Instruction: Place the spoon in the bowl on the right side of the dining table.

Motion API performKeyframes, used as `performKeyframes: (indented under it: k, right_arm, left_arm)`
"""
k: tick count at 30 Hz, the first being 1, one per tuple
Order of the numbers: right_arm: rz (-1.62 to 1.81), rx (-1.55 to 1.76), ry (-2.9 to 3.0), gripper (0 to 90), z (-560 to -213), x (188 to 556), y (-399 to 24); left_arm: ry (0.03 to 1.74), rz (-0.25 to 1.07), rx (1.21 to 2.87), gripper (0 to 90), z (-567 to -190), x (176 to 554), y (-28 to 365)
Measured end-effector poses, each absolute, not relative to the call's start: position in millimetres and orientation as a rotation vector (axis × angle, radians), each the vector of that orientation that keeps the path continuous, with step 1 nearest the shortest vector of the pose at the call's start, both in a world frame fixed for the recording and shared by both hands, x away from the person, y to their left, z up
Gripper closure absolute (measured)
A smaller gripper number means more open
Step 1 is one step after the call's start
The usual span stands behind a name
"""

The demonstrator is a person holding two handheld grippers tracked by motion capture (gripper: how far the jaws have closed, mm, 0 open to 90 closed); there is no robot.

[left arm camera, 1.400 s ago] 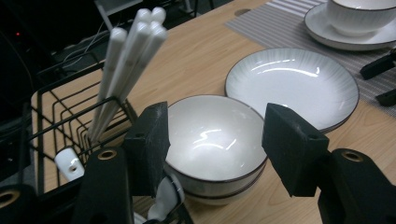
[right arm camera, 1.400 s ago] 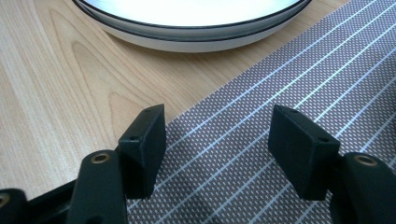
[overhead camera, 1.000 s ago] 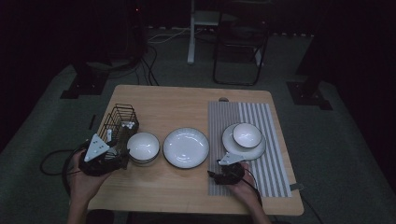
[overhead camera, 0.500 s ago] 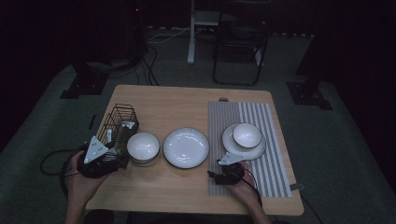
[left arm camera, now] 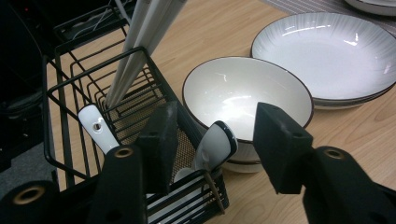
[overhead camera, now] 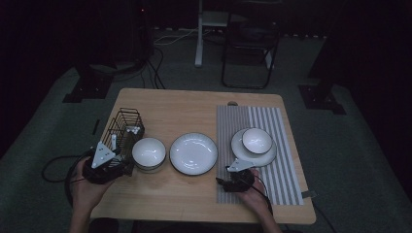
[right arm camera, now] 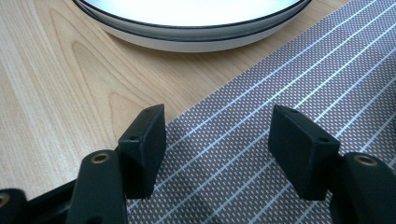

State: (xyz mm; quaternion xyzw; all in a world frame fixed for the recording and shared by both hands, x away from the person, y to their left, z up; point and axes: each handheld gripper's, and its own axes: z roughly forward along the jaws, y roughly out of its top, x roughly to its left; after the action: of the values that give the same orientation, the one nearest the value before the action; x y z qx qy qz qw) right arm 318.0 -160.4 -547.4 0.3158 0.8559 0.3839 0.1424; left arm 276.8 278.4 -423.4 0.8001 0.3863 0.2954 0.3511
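Note:
A black wire basket (left arm camera: 70,88) (overhead camera: 125,130) at the table's left edge holds white chopsticks (left arm camera: 135,42) and white spoons. My left gripper (left arm camera: 217,135) (overhead camera: 116,162) reaches into its near corner. Its jaws have just been closing and stand on either side of a dark-rimmed white spoon (left arm camera: 215,144), with a gap left on both sides. A white bowl (left arm camera: 247,98) (overhead camera: 148,152) sits just beside the basket. My right gripper (right arm camera: 217,140) (overhead camera: 229,174) is open low over the edge of the striped mat (right arm camera: 289,70) (overhead camera: 282,160), with nothing between its pads.
A wide white plate (overhead camera: 193,153) (right arm camera: 187,23) lies at the table's middle. On the mat a small bowl (overhead camera: 257,140) sits on a plate (overhead camera: 240,150). Bare wood lies along the table's far side, and a chair (overhead camera: 248,53) stands beyond it.
The left hand has shifted very slightly by the basket. The right hand and the dishes have kept still.

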Motion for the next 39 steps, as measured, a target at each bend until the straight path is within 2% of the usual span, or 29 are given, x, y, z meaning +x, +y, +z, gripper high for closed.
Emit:
performKeyframes:
  k: [4, 13, 19, 39]
  right_arm:
    - [1.108, 0.911, 2.47, 36.9, -547, 318, -160]
    - [1.108, 0.911, 2.469, 36.8, -547, 318, -160]
    - [1.107, 0.912, 2.47, 36.8, -547, 318, -160]
    - [1.108, 0.911, 2.469, 36.8, -547, 318, -160]
  left_arm:
    - [1.016, 0.776, 2.097, 53.4, -425, 279, 277]
    - [1.036, 0.768, 2.104, 66.9, -425, 283, 281]
    - [1.024, 0.771, 2.12, 72.8, -424, 284, 281]
    - [1.055, 0.711, 2.093, 78.7, -417, 294, 285]
